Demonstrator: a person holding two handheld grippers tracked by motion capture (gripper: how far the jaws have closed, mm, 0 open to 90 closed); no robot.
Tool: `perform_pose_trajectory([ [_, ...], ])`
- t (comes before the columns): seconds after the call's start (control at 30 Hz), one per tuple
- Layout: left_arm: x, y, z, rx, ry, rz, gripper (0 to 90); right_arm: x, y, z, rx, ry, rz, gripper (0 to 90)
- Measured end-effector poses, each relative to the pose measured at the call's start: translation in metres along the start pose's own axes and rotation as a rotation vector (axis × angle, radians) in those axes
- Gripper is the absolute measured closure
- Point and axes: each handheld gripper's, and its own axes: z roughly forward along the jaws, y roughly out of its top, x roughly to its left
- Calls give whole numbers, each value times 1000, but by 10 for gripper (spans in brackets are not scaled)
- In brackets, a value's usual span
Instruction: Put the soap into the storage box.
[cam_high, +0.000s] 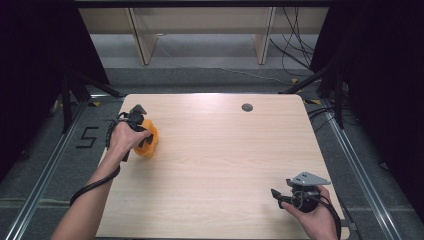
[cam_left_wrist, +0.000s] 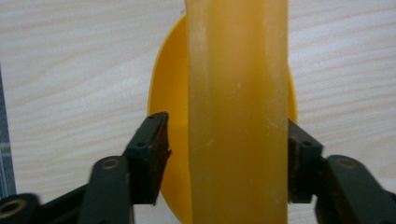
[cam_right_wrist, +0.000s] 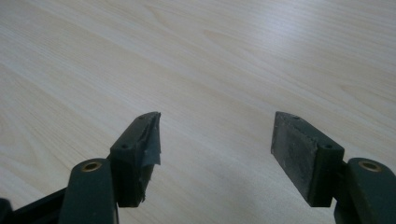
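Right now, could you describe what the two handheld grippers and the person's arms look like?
Both are black two-jaw tools with flat dark pads. The right gripper carries a grey three-cornered plate on top; a black cable trails from the left gripper along the forearm. Both forearms are bare, no sleeves showing.

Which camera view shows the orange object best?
The left gripper view: the orange object fills the frame between the left gripper's fingers, a gap beside one. The high view shows it small, partly behind the hand. The right gripper view faces bare table.
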Motion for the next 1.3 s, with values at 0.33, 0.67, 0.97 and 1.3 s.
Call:
perform_pose_trajectory([
  [0.33,-2,-11,-21,-75,-28,20,259,-1,-1,1,-2,-3,-18,335],
  [0.67,1,-28,-43,-130,-5,36,251,0,0,0,4,-1,-4,334],
  [0.97,5,-59,-60,-216,-56,32,252,0,0,0,4,-3,-4,334],
  [1.3,10,-99,-63,-310,-66,48,252,-1,0,0,-3,-12,-17,335],
])
